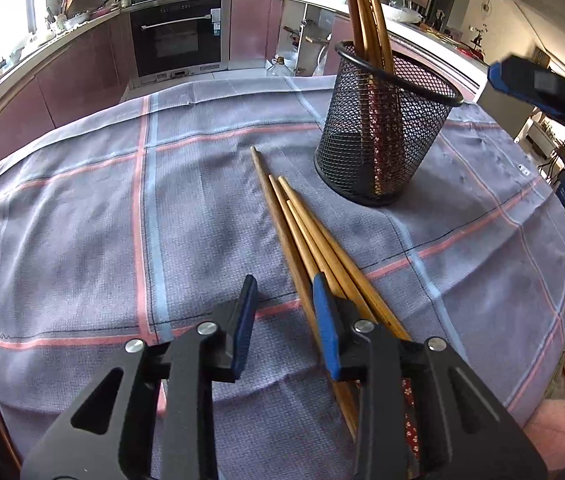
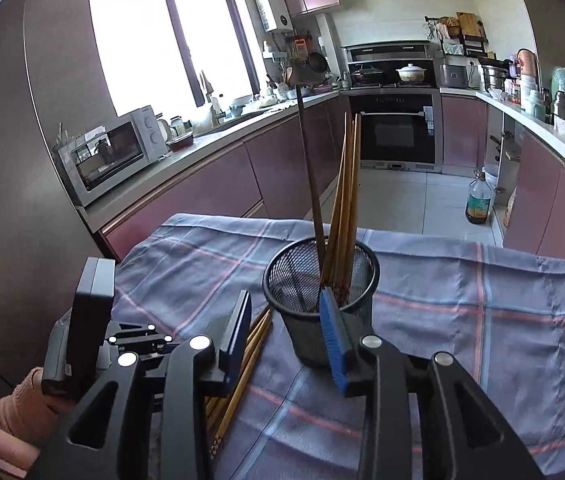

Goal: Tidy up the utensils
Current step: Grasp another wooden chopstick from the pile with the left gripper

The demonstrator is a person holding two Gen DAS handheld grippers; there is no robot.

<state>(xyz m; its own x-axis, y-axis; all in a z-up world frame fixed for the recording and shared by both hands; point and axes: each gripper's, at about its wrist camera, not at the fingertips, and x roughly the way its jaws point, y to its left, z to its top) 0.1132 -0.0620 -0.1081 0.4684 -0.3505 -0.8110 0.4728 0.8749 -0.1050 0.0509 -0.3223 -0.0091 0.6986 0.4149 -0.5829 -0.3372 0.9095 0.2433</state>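
Left gripper [image 1: 287, 312], jaws parted and empty, nearest; loose chopsticks [image 1: 306, 236] under its right pad, running toward upper-left of frame.

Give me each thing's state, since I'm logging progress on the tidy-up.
Cup: upright on the cloth, several chopsticks standing in it.
Loose chopsticks: lying flat in a bundle beside the cup.
Left tongs: open, one pad over the bundle, nothing gripped.
Right tongs: open, empty, near the cup.
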